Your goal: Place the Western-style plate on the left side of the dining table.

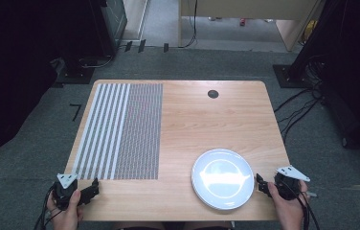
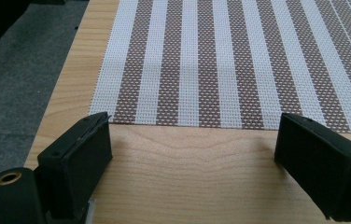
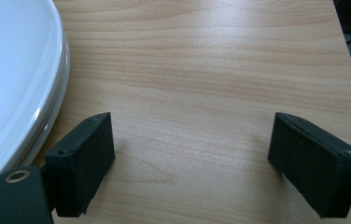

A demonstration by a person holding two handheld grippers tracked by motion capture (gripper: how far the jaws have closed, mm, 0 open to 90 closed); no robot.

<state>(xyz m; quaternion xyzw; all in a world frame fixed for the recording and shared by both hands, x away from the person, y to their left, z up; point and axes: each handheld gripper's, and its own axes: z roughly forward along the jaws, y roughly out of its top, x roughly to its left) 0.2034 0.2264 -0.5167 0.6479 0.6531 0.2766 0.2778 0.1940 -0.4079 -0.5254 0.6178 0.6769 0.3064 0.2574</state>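
Left gripper (image 1: 89,189) sits at near-left corner of table (image 1: 187,115), held by person's left hand (image 1: 65,211); jaws wide apart, nothing between them. In left gripper view, gripper (image 2: 192,149) jaws rest over bare wood just short of near edge of placemat (image 2: 239,60). Left jaw tip is close to mat's near-left corner; touching or not, cannot tell.

Right gripper (image 1: 263,184) at near-right side of table, held by right hand (image 1: 288,206); jaws also wide apart, empty. In right gripper view, gripper (image 3: 192,154) is over bare wood, w/ plate (image 3: 15,70) just beside its left jaw, apart from it.

Placemat (image 1: 120,132): striped weave, white/brown, lies flat on left half of table, broad stripes on its left part, fine stripes on its right.

Plate (image 1: 222,178): white, round, upright, at near-right of table, well apart from mat. Appears stacked on a second rim; not certain.

Small dark round fitting (image 1: 212,93) is set in table top near far edge.
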